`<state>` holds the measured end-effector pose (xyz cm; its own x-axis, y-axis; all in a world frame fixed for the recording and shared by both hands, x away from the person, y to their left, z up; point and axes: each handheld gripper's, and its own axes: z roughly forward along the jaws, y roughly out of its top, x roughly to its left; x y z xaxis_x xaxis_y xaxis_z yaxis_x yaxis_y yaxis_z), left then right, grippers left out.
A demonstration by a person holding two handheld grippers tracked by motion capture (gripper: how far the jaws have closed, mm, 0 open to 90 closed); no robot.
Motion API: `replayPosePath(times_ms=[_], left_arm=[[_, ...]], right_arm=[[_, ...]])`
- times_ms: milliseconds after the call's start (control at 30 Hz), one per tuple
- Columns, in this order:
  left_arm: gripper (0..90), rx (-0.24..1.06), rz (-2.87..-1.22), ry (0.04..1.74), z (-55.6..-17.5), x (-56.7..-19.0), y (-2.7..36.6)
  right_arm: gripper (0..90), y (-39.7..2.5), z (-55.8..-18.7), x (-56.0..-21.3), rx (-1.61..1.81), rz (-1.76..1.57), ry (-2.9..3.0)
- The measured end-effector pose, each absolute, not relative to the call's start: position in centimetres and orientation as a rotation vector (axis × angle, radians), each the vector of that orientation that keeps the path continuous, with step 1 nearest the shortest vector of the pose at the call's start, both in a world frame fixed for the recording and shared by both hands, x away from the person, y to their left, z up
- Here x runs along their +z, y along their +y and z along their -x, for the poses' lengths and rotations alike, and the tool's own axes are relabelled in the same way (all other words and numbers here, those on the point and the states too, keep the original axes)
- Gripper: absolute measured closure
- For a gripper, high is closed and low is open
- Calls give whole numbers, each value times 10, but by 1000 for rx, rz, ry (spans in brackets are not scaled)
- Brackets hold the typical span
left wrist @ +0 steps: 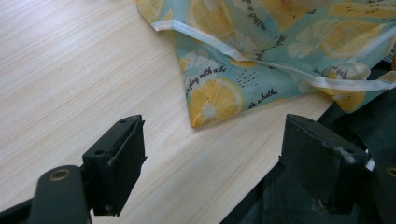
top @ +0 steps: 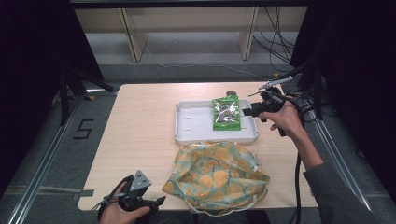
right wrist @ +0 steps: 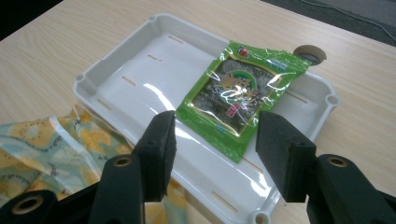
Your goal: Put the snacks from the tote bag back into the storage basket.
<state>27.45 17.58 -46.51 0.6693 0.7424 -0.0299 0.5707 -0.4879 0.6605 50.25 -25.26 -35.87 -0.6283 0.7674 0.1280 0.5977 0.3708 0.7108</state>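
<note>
A green snack packet lies flat in the right half of a white tray. My right gripper hovers open at the tray's right edge, jaws on either side of the packet's near end without touching it. A lemon-print cloth bag sits crumpled on the table in front of the tray. My left gripper is open at the table's front edge, just left of the bag's corner, holding nothing.
The pale wooden table has bare room on its left half. A small round dark object sits behind the tray. Cables trail from the right gripper along the table's right side.
</note>
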Motion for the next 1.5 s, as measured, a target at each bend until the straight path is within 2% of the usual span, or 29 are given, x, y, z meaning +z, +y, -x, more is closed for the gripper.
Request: replayPosePath(times_ms=[767,1500], left_arm=[[212,353,-2247,995,-276,-465,177],[212,356,-2244,999,-275,-464,178]], right_arm=[[456,-297,-452,-381,1096,-1236,2426],[409,-319,-401,-413,1102,-1273,2416]])
